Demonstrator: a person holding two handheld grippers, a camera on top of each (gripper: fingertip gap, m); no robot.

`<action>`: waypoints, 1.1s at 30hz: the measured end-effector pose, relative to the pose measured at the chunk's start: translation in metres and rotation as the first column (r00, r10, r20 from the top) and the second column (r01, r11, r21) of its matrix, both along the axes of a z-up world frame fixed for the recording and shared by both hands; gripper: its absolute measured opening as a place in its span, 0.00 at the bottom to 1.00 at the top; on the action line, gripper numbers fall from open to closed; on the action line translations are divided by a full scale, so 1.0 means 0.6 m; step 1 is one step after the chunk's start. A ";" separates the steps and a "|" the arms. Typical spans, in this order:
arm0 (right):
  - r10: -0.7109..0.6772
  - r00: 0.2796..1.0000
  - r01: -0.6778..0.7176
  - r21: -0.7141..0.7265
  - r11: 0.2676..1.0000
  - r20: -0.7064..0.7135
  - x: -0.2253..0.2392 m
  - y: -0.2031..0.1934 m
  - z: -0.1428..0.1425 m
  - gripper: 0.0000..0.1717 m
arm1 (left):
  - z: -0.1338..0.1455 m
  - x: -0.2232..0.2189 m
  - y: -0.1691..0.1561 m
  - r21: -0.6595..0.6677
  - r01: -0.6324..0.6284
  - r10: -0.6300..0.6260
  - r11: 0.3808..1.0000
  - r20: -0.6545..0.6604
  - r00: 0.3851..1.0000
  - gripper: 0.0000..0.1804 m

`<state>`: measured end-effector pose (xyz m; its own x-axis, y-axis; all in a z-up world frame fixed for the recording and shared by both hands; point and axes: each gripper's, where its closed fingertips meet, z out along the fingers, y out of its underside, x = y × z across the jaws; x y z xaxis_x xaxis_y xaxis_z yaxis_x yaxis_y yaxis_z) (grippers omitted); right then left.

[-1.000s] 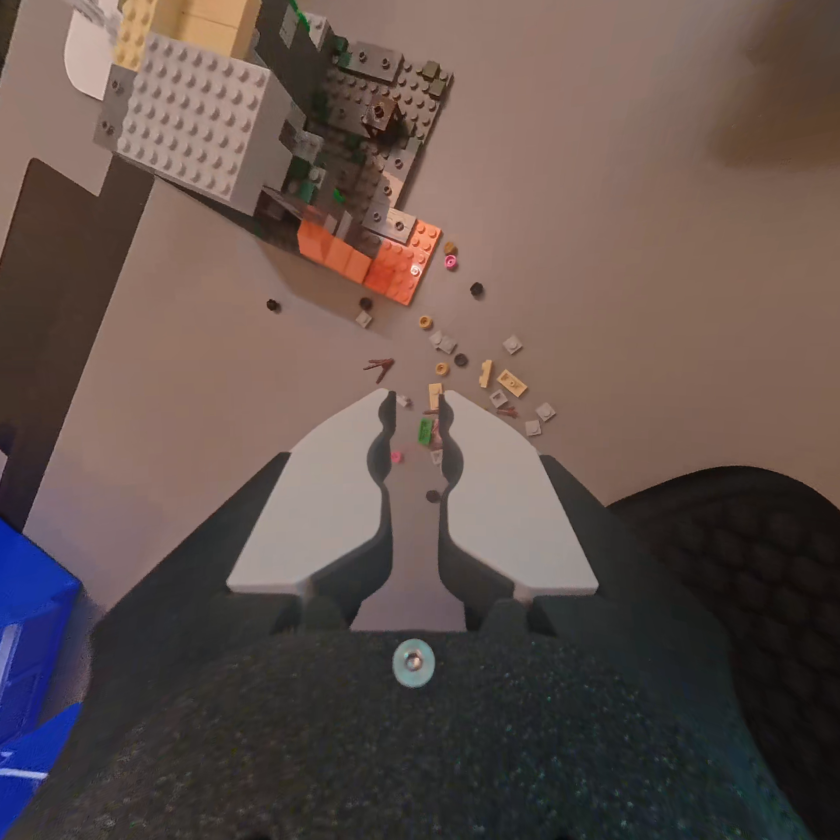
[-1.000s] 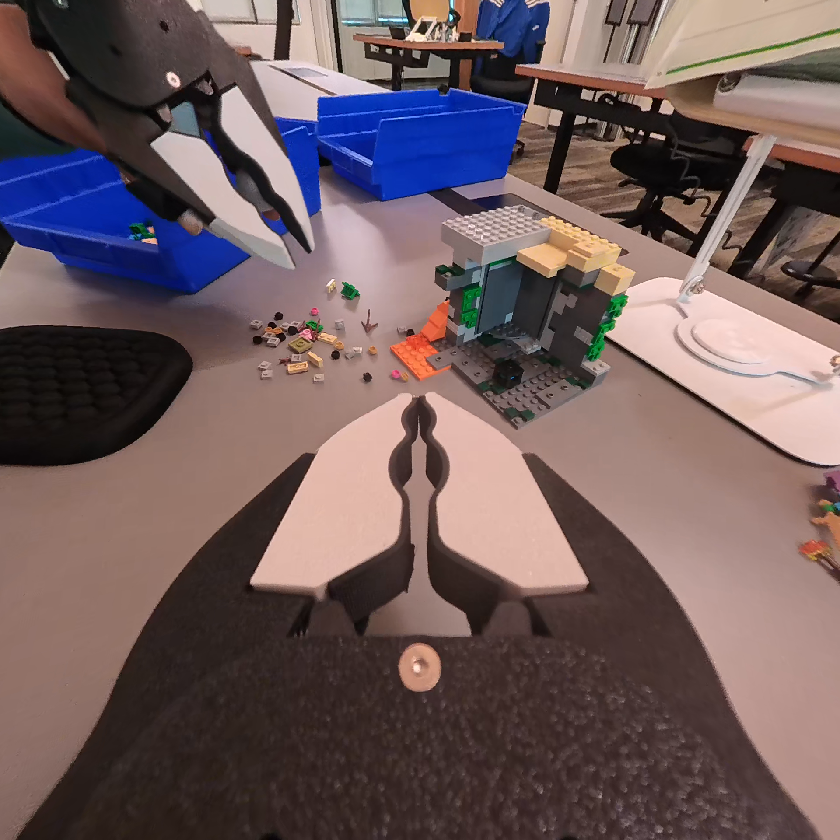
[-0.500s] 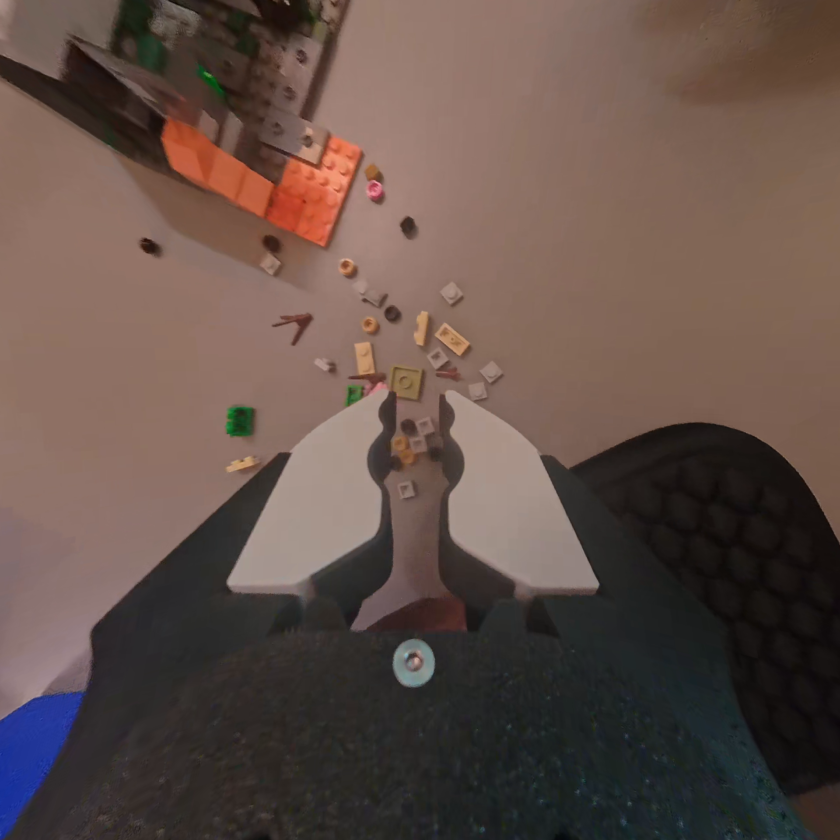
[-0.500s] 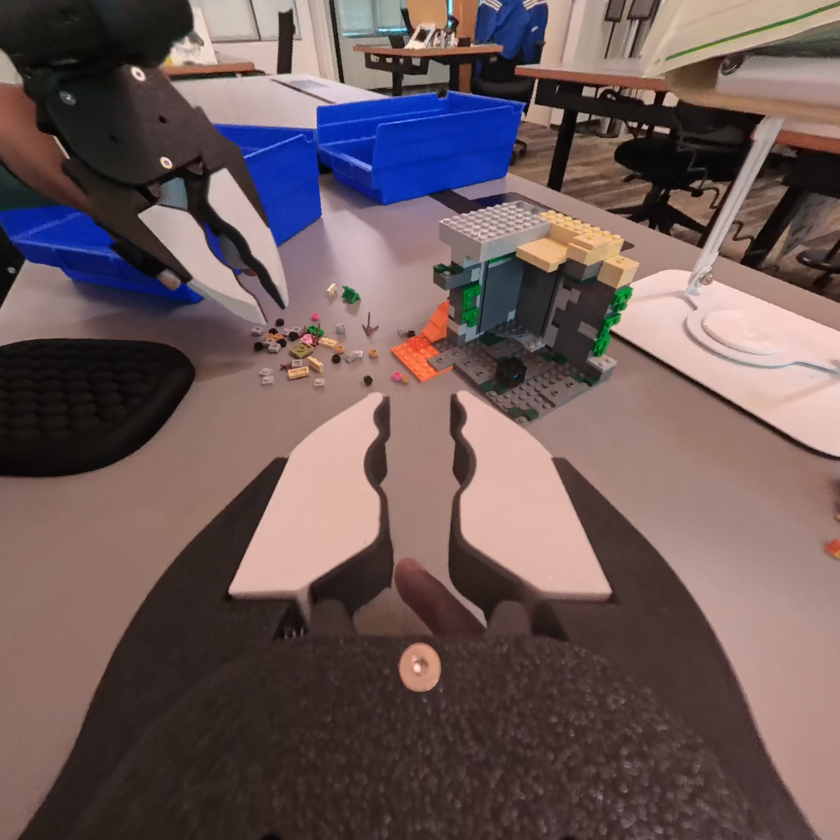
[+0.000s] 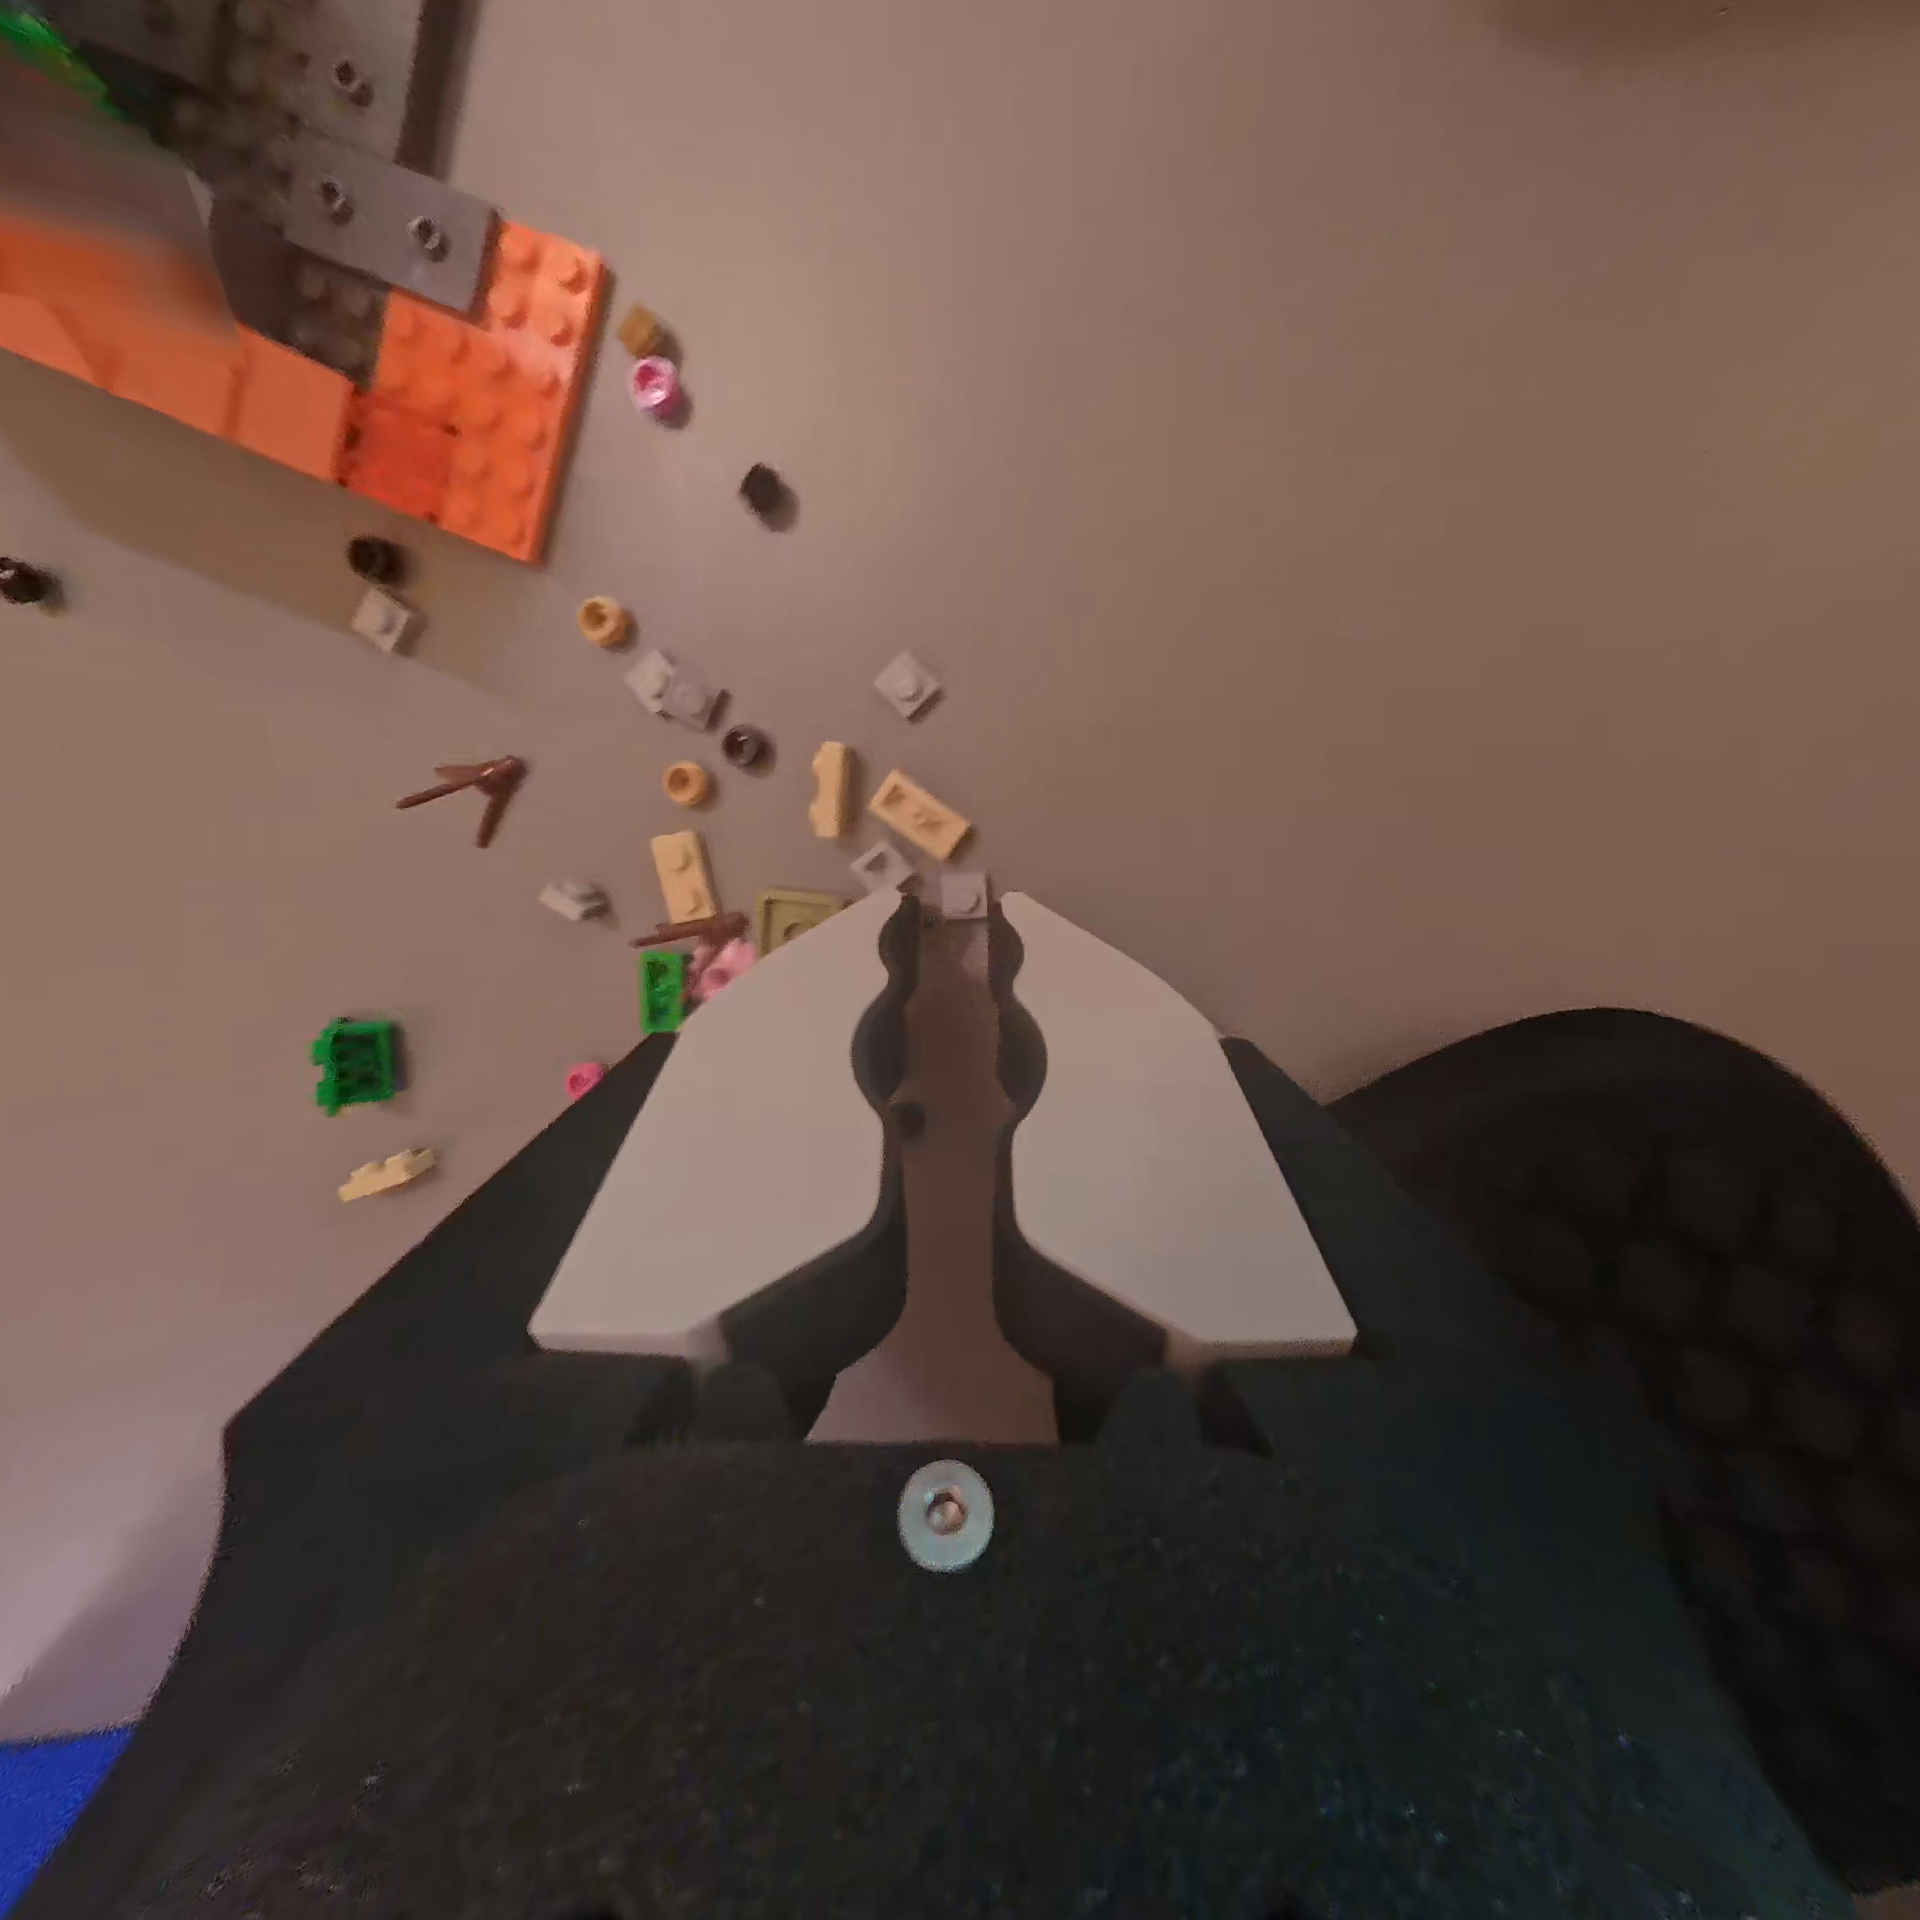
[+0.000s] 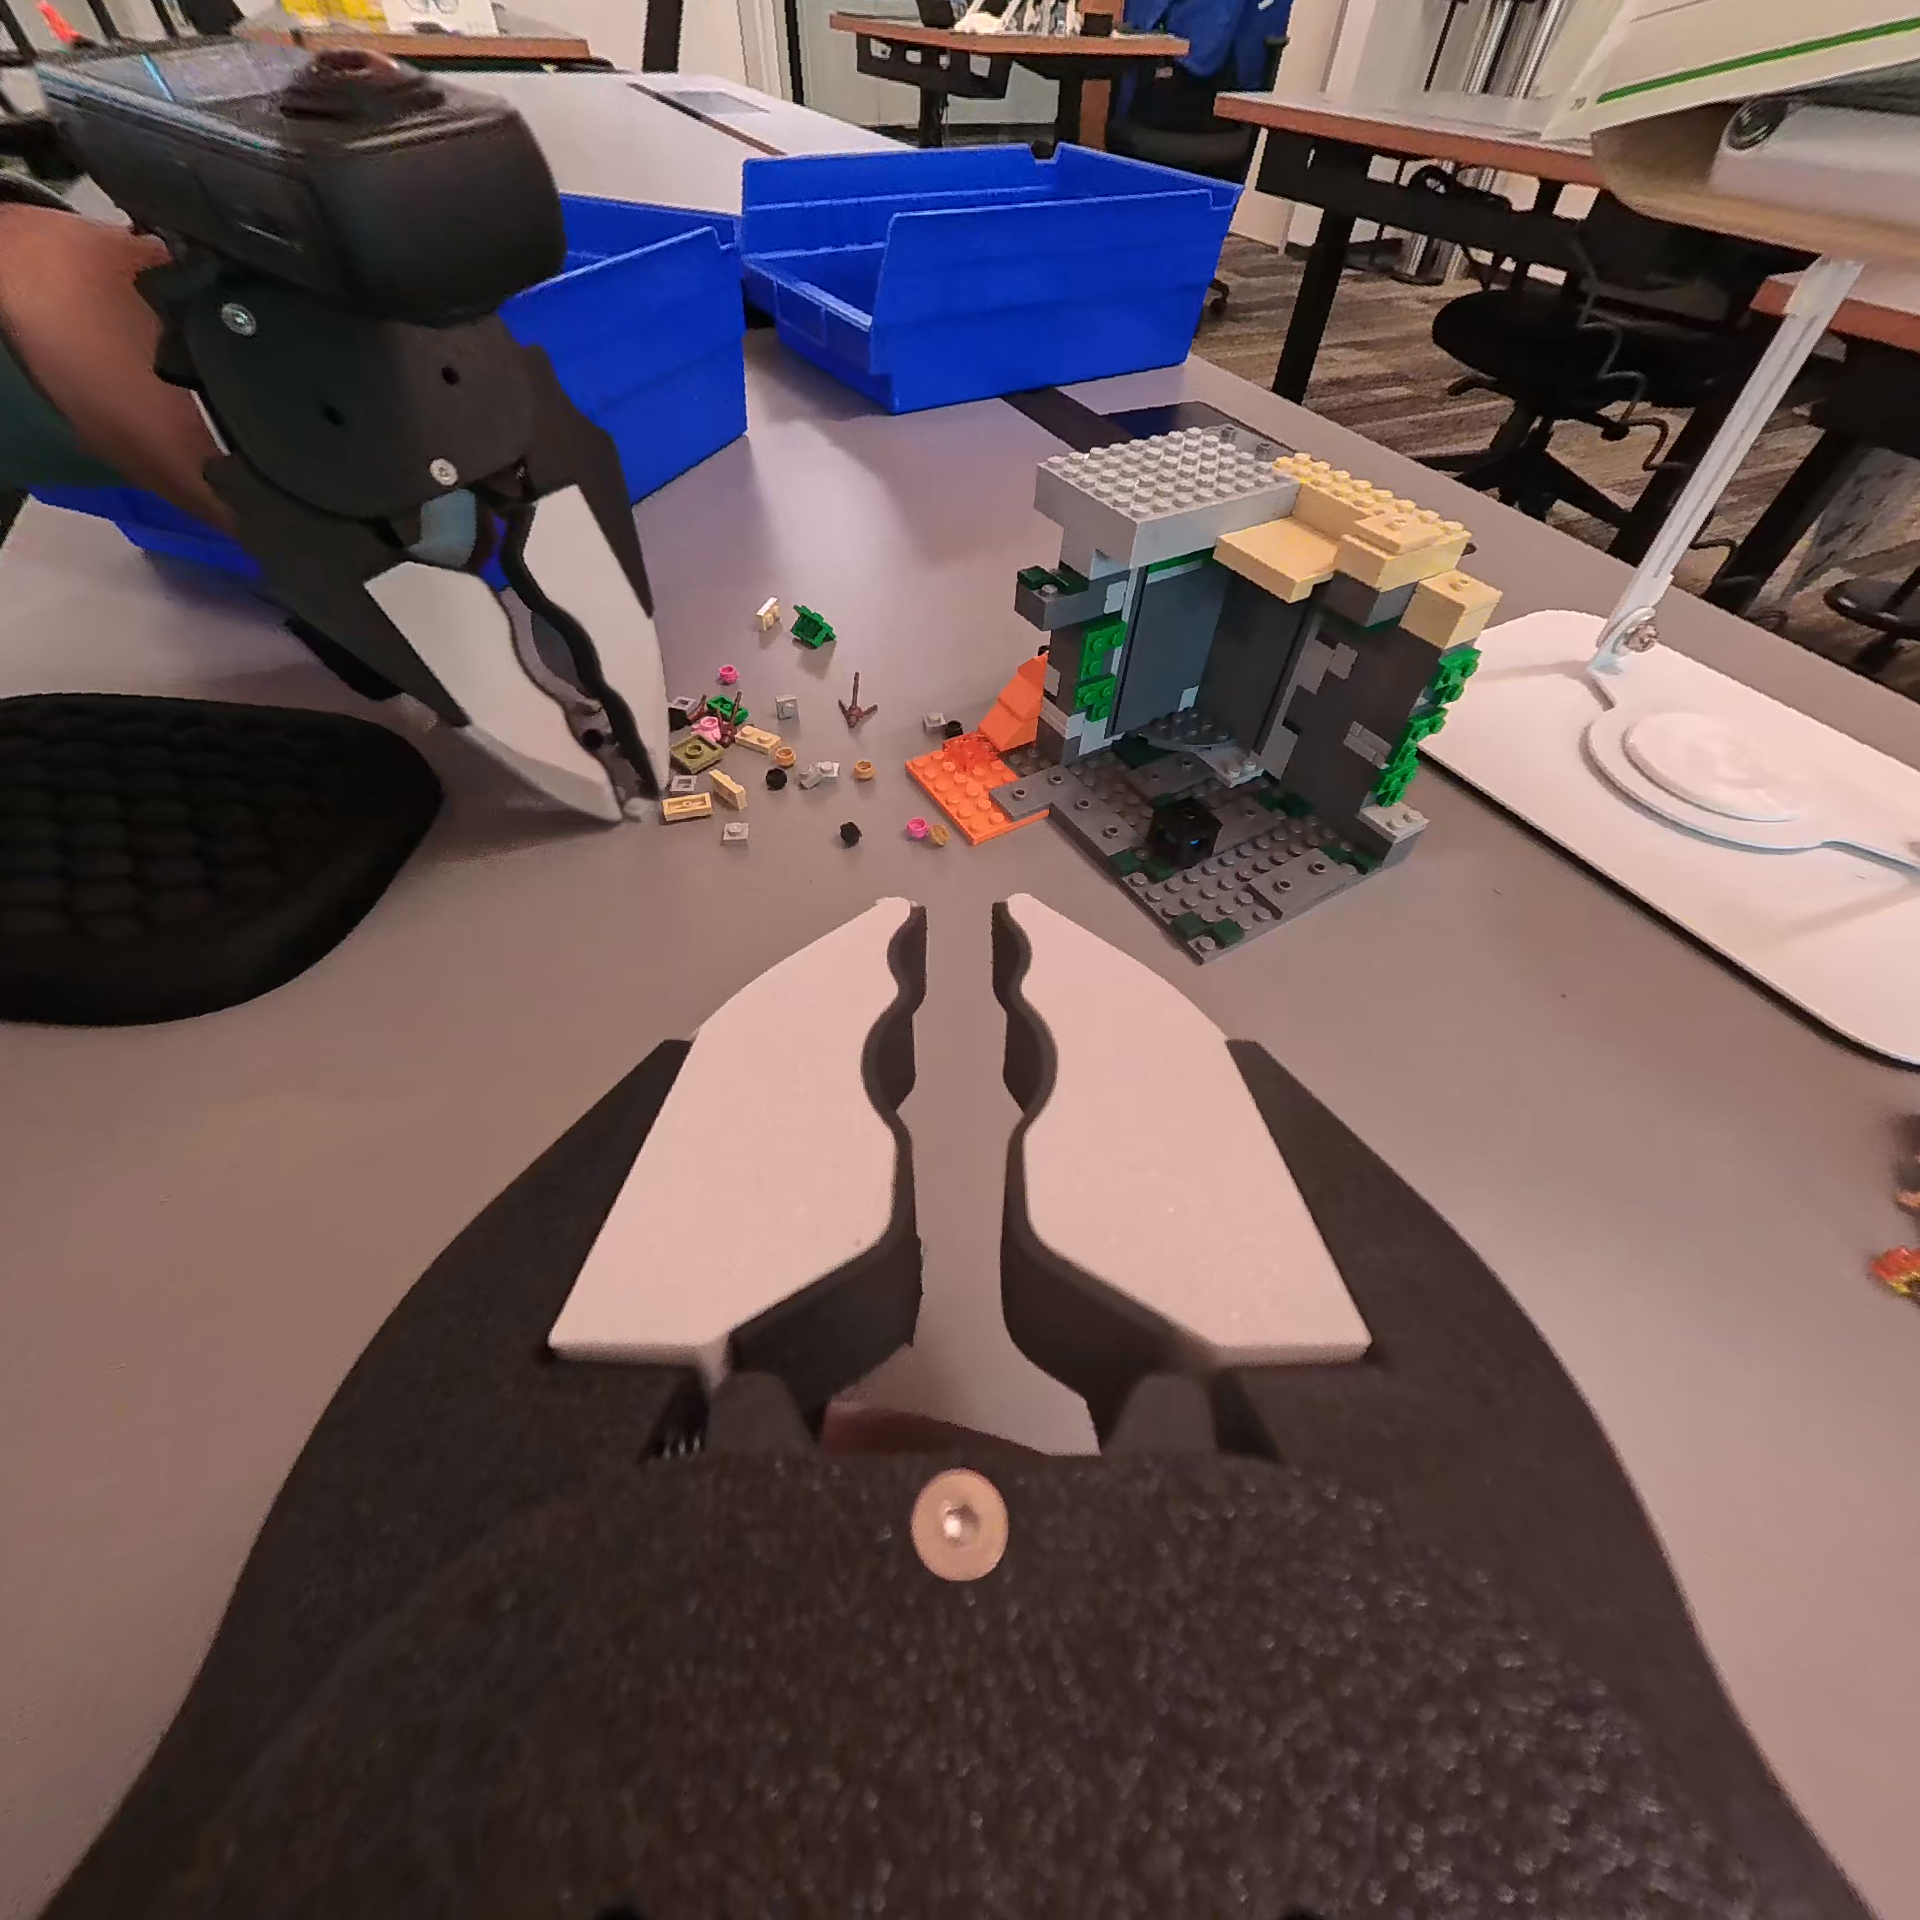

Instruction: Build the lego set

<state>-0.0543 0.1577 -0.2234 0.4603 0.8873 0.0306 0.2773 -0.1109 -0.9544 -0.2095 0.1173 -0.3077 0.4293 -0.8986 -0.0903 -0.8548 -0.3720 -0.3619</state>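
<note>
Two blue bins (image 6: 977,270); left jaws loosely straddle one grey plate (image 5: 964,894); right jaws parted.

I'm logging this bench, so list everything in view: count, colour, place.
Brick building: one, grey, tan and green on a grey and orange base, table centre.
Loose small bricks: many, mixed colours, scattered left of the building.
Bins: two, blue, behind.
Mat: one, black, left.
Lamp base: one, white, right.
Table: one, grey.
Left gripper: tips at a small grey plate on the table; grasp unclear.
Right gripper: open, empty.
</note>
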 end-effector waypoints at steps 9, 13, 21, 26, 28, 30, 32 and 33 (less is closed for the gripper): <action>0.001 1.000 -0.001 0.005 1.000 0.013 -0.001 -0.001 -0.002 0.06 | 0.016 -0.036 0.045 0.050 -0.106 0.106 0.993 0.000 0.994 0.07; 0.007 1.000 -0.007 0.001 1.000 0.017 -0.003 -0.002 -0.004 0.06 | 0.032 0.002 0.041 0.081 -0.093 0.086 0.992 0.083 0.993 0.09; 0.015 0.999 -0.015 0.001 1.000 0.033 -0.006 -0.006 -0.008 0.05 | 0.031 0.096 0.107 0.163 -0.171 0.135 0.972 0.215 0.967 0.10; 0.008 1.000 -0.008 0.004 1.000 0.026 -0.003 -0.003 -0.005 0.05 | 0.013 0.113 0.152 0.115 -0.249 0.218 0.962 0.230 0.948 0.09; 0.007 1.000 -0.007 0.004 1.000 0.025 -0.002 -0.002 -0.004 0.05 | 0.004 0.113 0.156 0.103 -0.252 0.226 0.962 0.218 0.950 0.08; 0.008 1.000 -0.008 0.003 1.000 0.023 -0.002 -0.002 -0.004 0.05 | 0.003 0.113 0.155 0.095 -0.246 0.221 0.965 0.217 0.951 0.05; 0.011 1.000 -0.011 0.001 1.000 0.024 -0.003 -0.003 -0.005 0.05 | -0.002 0.106 0.147 0.080 -0.225 0.207 0.971 0.186 0.961 0.04; 0.011 1.000 -0.011 0.001 1.000 0.026 -0.003 -0.003 -0.005 0.05 | -0.001 0.103 0.144 0.082 -0.219 0.202 0.972 0.181 0.963 0.03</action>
